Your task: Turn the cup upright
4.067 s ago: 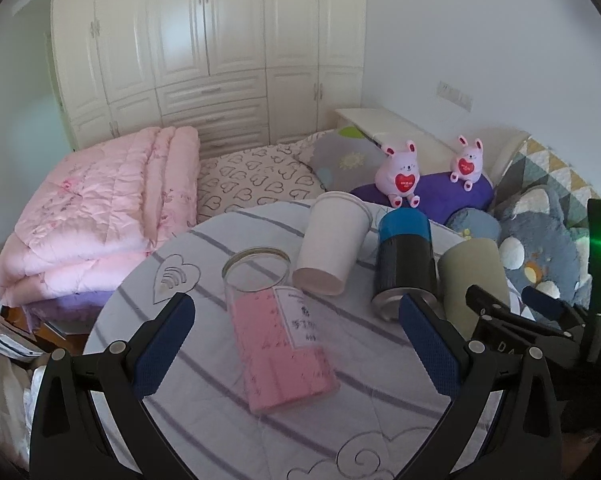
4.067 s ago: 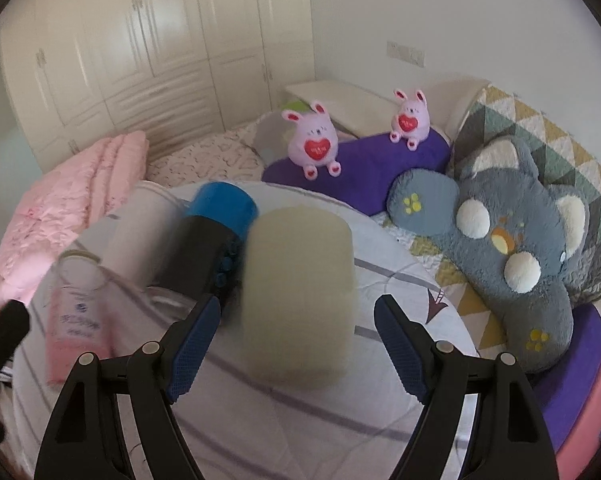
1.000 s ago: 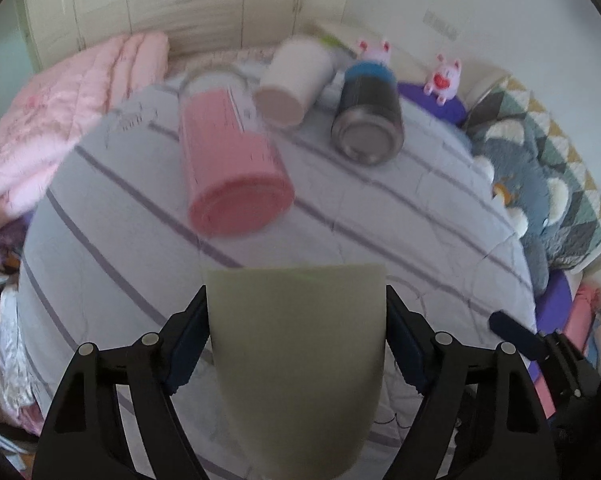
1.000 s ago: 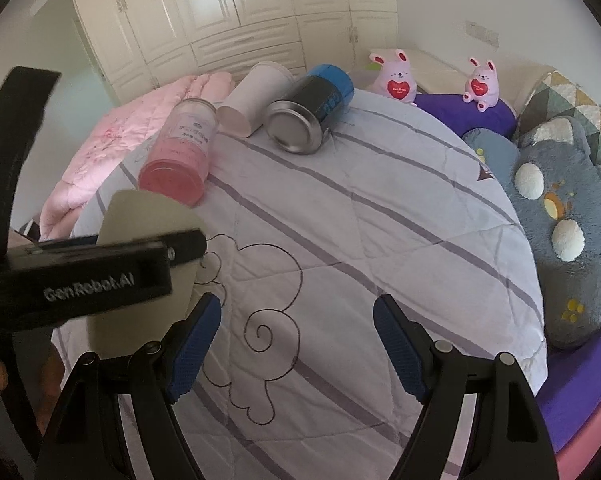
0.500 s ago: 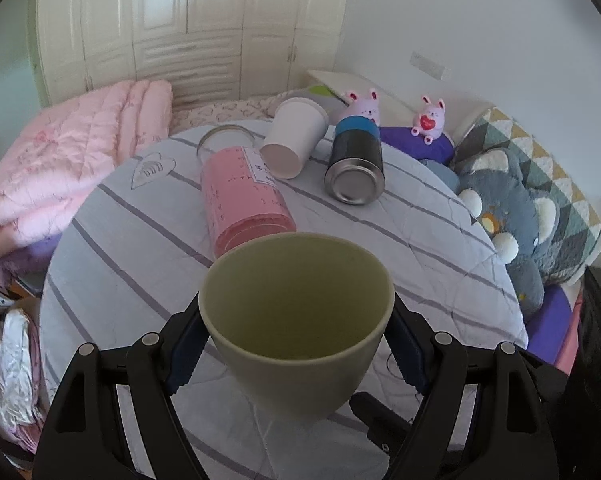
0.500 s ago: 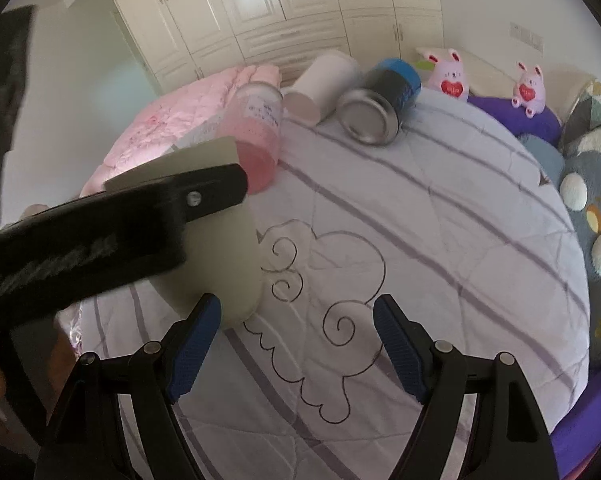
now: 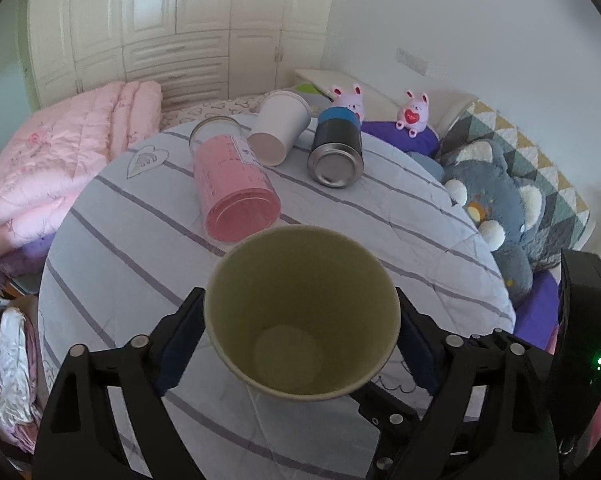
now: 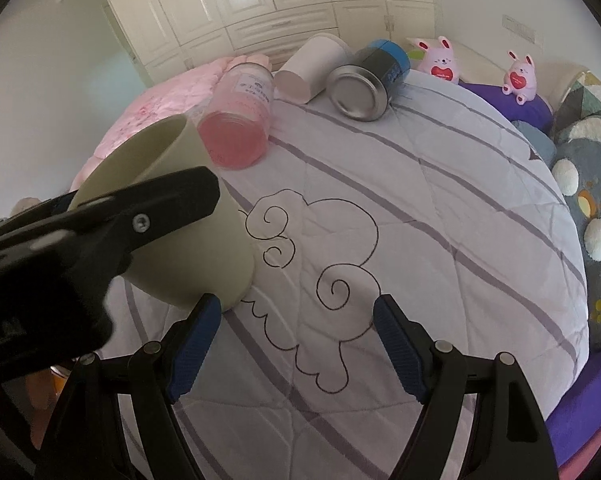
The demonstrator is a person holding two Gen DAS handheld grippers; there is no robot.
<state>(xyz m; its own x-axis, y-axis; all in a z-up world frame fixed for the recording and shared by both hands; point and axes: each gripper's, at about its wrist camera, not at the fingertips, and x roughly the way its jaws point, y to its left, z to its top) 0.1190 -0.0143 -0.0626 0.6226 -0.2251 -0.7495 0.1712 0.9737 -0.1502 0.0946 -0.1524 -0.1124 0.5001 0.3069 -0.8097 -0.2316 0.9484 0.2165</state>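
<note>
Your left gripper (image 7: 302, 330) is clamped on one olive cup (image 7: 300, 316), mouth up but tilted, its base touching the desk (image 8: 440, 200) near the front edge. Your right gripper (image 8: 296, 320) stands wide open, holding nothing. Three containers lie toppled at the far edge: pink jar (image 7: 232, 184), white cup (image 7: 278, 128), metal tin (image 7: 336, 148).
</note>
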